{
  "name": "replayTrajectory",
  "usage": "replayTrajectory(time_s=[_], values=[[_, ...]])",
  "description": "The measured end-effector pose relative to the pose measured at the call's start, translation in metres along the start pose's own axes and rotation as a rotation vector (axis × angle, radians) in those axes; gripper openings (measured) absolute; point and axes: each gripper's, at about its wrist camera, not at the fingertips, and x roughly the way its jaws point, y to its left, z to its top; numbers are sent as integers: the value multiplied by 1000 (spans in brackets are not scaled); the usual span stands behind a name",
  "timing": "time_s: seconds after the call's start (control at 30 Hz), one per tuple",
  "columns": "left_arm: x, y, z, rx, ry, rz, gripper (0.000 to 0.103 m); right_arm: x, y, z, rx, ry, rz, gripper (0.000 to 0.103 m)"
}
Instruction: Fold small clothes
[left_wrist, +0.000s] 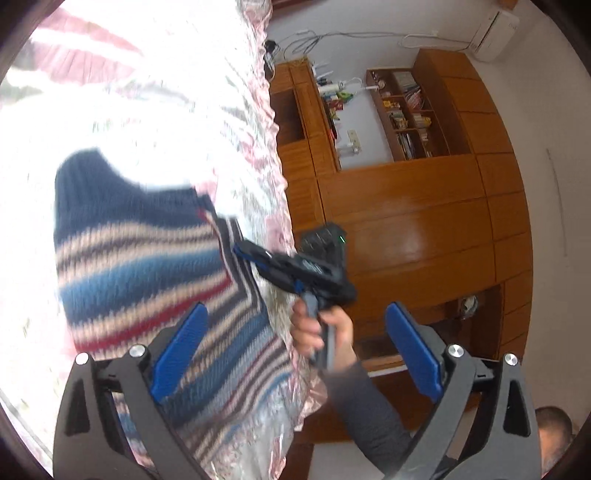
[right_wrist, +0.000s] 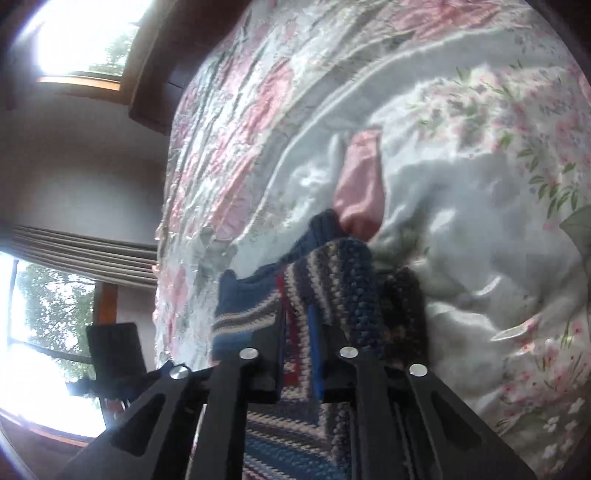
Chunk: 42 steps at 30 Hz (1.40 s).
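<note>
Striped sweater (right_wrist: 325, 295) clamped in right hand-held gripper (right_wrist: 299, 354); left hand-held gripper (left_wrist: 295, 350) wide apart, empty.

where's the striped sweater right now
The striped knit sweater lies on the floral bedspread near its edge, in front of the open left claw; the right claw is shut on its hem.

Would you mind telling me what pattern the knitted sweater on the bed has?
Horizontal stripes in navy, blue, cream and red on the sweater, clearest in the left wrist view.
</note>
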Motion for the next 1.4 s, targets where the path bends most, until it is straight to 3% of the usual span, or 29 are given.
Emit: replayTrajectory(time_s=[0.07, 0.1, 0.23, 0.27, 0.3, 0.33, 0.4, 0.47, 0.53, 0.57, 0.63, 0.7, 0.73, 0.77, 0.83, 0.93, 0.97, 1.03, 1.07, 1.13, 1.17, 1.2, 1.3, 1.4], values=[[8, 10, 18, -15, 6, 48, 96, 13, -3, 3, 3, 33, -37, 15], [11, 19, 25, -43, 12, 97, 96, 19, -11, 3, 3, 39, -99, 0], [21, 59, 28, -144, 52, 269, 83, 5, -28, -2, 47, 3, -100, 0], [16, 53, 29, -138, 38, 256, 87, -8, -24, -8, 29, -6, -98, 4], [8, 43, 27, -121, 16, 216, 88, -21, -18, -17, 14, -9, -54, 14], [0, 29, 22, -85, -4, 170, 89, -32, -9, -31, -17, 3, -1, 16], [-7, 6, 0, -11, 4, 76, 90, -43, 7, -64, -85, 33, 51, 16], [-4, -8, -25, 13, 52, 24, 90, -45, -1, -89, -95, 74, 47, 16], [11, 1, -49, -12, 128, 23, 88, -38, -30, -99, -52, 83, -12, 0], [21, 10, -60, -22, 168, 57, 84, -39, -50, -100, -13, 82, 0, 0], [31, 31, -72, -62, 189, 132, 66, -52, -70, -101, 50, 48, 16, 0], [18, 27, -68, -77, 137, 101, 78, -73, -55, -105, 17, 6, 9, 4], [7, 17, -69, -57, 103, 69, 91, -82, -43, -110, -5, -7, 38, 9], [2, 9, -72, -33, 87, 34, 92, -89, -31, -115, -32, -8, 68, 16], [3, 1, -84, -9, 111, 5, 92, -84, -16, -125, -85, 27, 72, 17], [14, 21, -103, -43, 166, 95, 92, -59, -33, -135, -90, 68, -72, 11], [15, 31, -107, -79, 171, 135, 91, -57, -47, -135, -63, 74, -90, 0], [11, 39, -112, -116, 158, 107, 91, -72, -66, -134, 7, 49, -50, 0], [2, 36, -114, -107, 141, 85, 92, -84, -67, -134, 11, 32, -25, 2], [-17, 30, -117, -87, 120, 10, 94, -106, -69, -129, 15, -16, -46, 33], [-29, 30, -117, -77, 99, 12, 96, -114, -73, -123, 35, -37, -42, 55], [-40, 31, -114, -69, 74, 37, 97, -116, -75, -117, 50, -42, -32, 68], [-61, 52, -101, -128, 19, 102, 98, -100, -77, -95, 54, 17, 35, 81], [-60, 67, -83, -181, 15, 145, 98, -66, -66, -76, 42, 86, 65, 81]])
